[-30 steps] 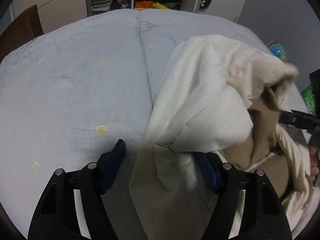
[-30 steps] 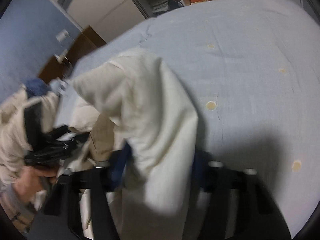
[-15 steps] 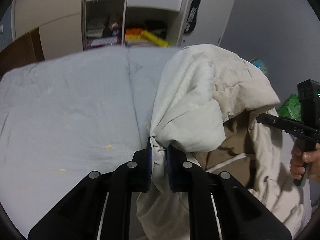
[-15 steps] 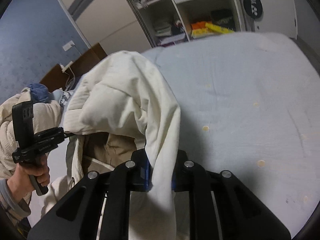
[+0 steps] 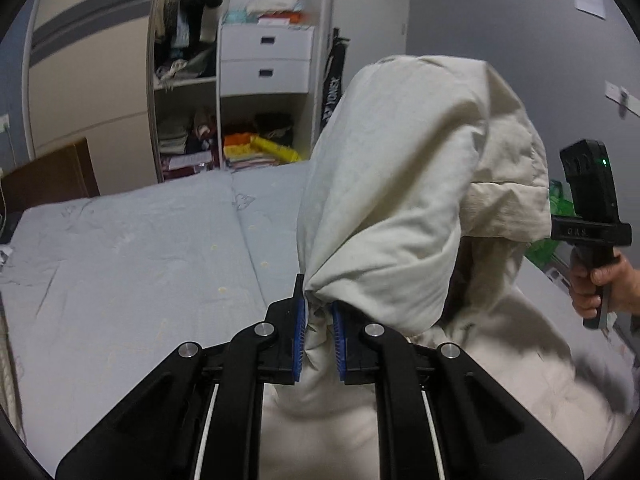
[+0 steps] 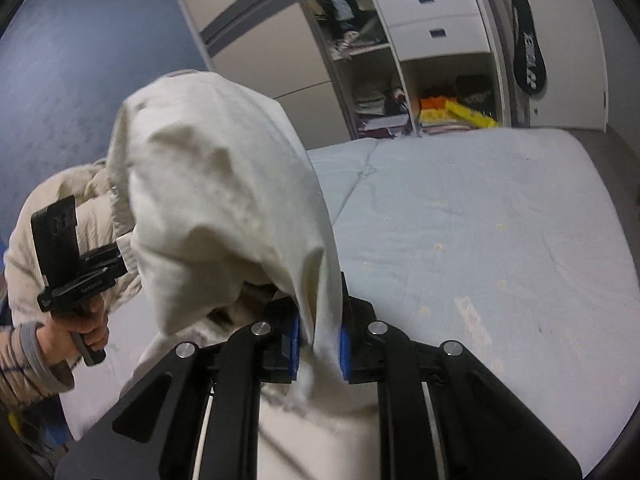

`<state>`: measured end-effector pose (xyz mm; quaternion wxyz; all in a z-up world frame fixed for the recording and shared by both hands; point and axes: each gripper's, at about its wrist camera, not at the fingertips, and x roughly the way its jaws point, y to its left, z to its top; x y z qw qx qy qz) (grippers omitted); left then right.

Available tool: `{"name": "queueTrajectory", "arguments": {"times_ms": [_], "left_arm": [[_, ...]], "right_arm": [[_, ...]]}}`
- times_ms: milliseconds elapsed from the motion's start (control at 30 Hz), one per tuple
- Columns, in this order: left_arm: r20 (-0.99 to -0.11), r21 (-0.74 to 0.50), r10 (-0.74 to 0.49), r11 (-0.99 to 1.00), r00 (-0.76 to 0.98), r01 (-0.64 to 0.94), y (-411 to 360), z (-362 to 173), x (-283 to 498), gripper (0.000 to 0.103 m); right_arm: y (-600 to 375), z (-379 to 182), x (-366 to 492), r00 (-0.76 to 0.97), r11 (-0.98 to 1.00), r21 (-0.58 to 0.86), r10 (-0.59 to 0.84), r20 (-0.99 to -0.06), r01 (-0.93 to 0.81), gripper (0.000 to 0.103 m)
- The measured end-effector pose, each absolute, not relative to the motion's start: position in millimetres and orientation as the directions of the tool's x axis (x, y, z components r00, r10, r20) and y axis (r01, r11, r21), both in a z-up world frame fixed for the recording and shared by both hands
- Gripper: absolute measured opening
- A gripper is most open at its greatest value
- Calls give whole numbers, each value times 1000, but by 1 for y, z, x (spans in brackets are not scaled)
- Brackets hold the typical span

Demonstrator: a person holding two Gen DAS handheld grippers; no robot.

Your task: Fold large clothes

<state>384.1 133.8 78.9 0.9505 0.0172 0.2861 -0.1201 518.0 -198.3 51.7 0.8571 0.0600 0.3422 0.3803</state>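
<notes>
Clamping the cream garment (image 5: 384,200), each tool's view shows the other's hand.

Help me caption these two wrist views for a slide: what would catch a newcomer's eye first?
The big cream padded garment fills the middle of both views, bunched and held up over the pale blue bed. Each gripper is shut on a fold of it: the left gripper at the bottom centre of its own view, the right gripper likewise. Behind the bed stands an open wardrobe crammed with clothes.
</notes>
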Motion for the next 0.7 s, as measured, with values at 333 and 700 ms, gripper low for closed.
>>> {"name": "queueTrajectory", "arguments": {"times_ms": [333,700], "left_arm": [[-579,96,-182,953,795,288,113,37,280,12],[-601,311,-79,894,795,324,91,-33,232,13]], "right_arm": [[-212,21,393,506,720,240,647,-570,-651,13],[-211,-39,307,604,734,-92,472,-642,-673,24]]}}
